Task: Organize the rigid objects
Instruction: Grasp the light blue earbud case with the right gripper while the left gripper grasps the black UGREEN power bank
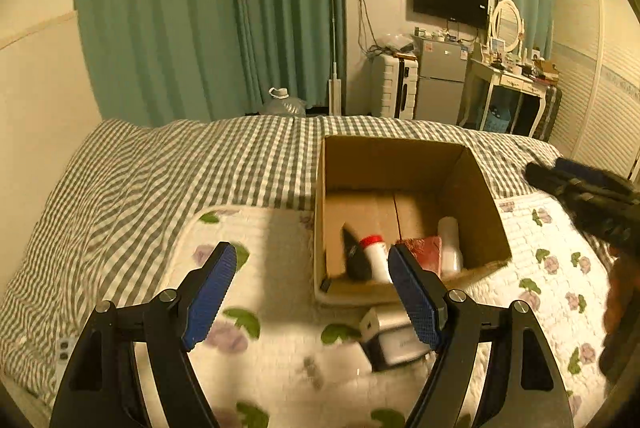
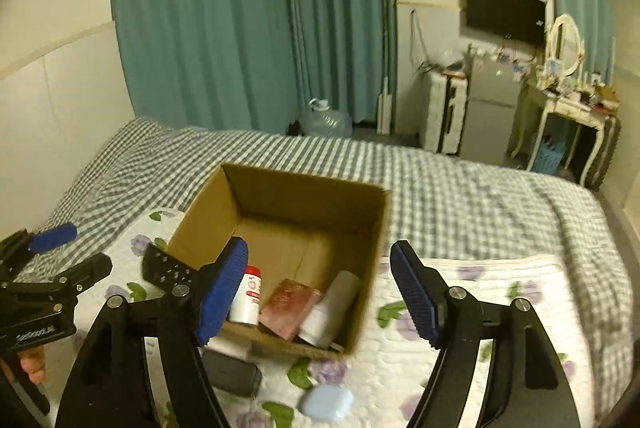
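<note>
Both tongs are spread wide and empty: left gripper [image 1: 312, 292] and right gripper [image 2: 318, 292] hover by the open brown cardboard box [image 2: 280, 196] on the floral quilt [image 2: 480, 292]. Inside lie a red-capped white bottle [image 2: 249, 296], a red flat packet [image 2: 289, 308] and a white tube [image 2: 332, 308]. Next up is probably the pale blue rounded case [image 2: 326, 403] just in front of the box: drop straight down, pinch its short sides, then lift clear over the rim.

A bedroom: bed [image 1: 180, 164], curtains [image 1: 208, 8], dressing table [image 1: 508, 80]
</note>
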### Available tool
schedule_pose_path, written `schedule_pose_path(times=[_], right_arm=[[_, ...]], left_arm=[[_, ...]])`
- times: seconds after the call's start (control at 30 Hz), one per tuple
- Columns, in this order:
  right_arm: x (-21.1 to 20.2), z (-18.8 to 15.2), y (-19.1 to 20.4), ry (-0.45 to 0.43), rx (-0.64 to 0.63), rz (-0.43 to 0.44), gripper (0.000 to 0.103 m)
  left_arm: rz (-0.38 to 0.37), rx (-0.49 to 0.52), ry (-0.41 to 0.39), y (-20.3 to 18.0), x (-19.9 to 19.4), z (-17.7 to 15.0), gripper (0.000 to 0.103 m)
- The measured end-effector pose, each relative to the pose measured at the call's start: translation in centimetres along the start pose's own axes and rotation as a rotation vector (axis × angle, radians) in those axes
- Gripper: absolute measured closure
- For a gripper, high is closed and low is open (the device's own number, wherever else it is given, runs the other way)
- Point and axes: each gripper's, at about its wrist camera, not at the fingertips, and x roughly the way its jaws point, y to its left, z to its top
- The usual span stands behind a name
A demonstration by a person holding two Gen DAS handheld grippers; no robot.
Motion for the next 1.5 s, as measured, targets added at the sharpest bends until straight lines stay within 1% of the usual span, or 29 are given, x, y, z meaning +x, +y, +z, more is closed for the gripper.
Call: schedule_pose_path(times=[0.13,0.2,0.27,0.33,0.4,0.43,0.53,0.63,0.73,0.9,0.93,0.97,1.03,1.2,1.3,1.37,1.43,1.5], right_arm=[[-3.5,-0.4,-0.4,-0.013,-0.009,-0.032,0.029],[-4.7,-1.0,-0.4,-0.018,-0.012,-0.047,0.029],[-5.5,-2.4,-0.4,-0.019,-0.013,-0.047,0.029],[-5.3,-4.2,-0.3,0.002,-0.022,-0.043,0.029],[-4.1,-6.2,-0.3,0.041,-0.035,-0.041,0.029],[-3.0,-7.4,-0.3,0.077,-0.04,-0.045,0.029],[0.0,-10.2,-0.3,0.157,-0.05,-0.04,0.029],[3.2,-12.3,0.0,0.237,-0.064,-0.035,0.029],[5.8,-13.5,0.0,0.283,-0.073,-0.039,0.029],[9.2,-14.6,0.2,0.337,-0.071,-0.051,0.03],[9.8,-15.0,0.3,0.35,-0.075,-0.054,0.033],[10.3,-15.3,0.3,0.367,-0.078,-0.053,0.041],[10.9,-15.7,0.2,0.385,-0.08,-0.06,0.047],[9.5,-15.3,-0.4,0.339,-0.049,-0.026,0.048],[8.1,-14.9,-1.4,0.314,-0.013,-0.012,0.048],[7.2,-14.5,-2.4,0.298,0.013,-0.021,0.048],[6.7,-14.1,-3.1,0.286,0.038,-0.023,0.048],[6.1,-13.9,-3.9,0.276,0.06,-0.029,0.048]], left_arm=[[-0.001,-0.017,0.003,0.3,-1.8,-1.4,0.022],[-0.011,-0.037,0.01,0.3,-2.3,-2.7,0.022],[-0.019,-0.046,0.02,0.3,-2.1,-3.9,0.022],[-0.017,-0.036,0.039,-0.2,-1.5,-5.3,0.022],[-0.018,-0.017,0.091,-0.8,0.1,-7.0,0.022],[-0.022,-0.012,0.112,-1.1,0.9,-7.5,0.022],[-0.035,-0.001,0.143,-1.7,2.4,-8.5,0.022],[-0.041,0.013,0.165,-2.0,3.7,-9.1,0.022],[-0.044,0.024,0.182,-2.2,4.8,-9.6,0.022],[-0.051,0.026,0.213,-2.1,6.3,-10.2,0.022],[-0.052,0.029,0.219,-2.1,6.5,-10.3,0.022],[-0.053,0.031,0.222,-2.2,6.6,-10.5,0.022],[-0.053,0.034,0.227,-2.4,6.7,-10.6,0.022],[-0.062,0.053,0.243,-3.5,6.8,-10.8,0.022],[-0.096,0.058,0.263,-4.9,6.9,-10.8,0.022],[-0.138,0.057,0.279,-6.3,7.3,-10.7,0.022],[-0.157,0.071,0.293,-7.7,7.9,-10.8,0.022],[-0.143,0.092,0.305,-9.0,8.8,-10.8,0.022]])
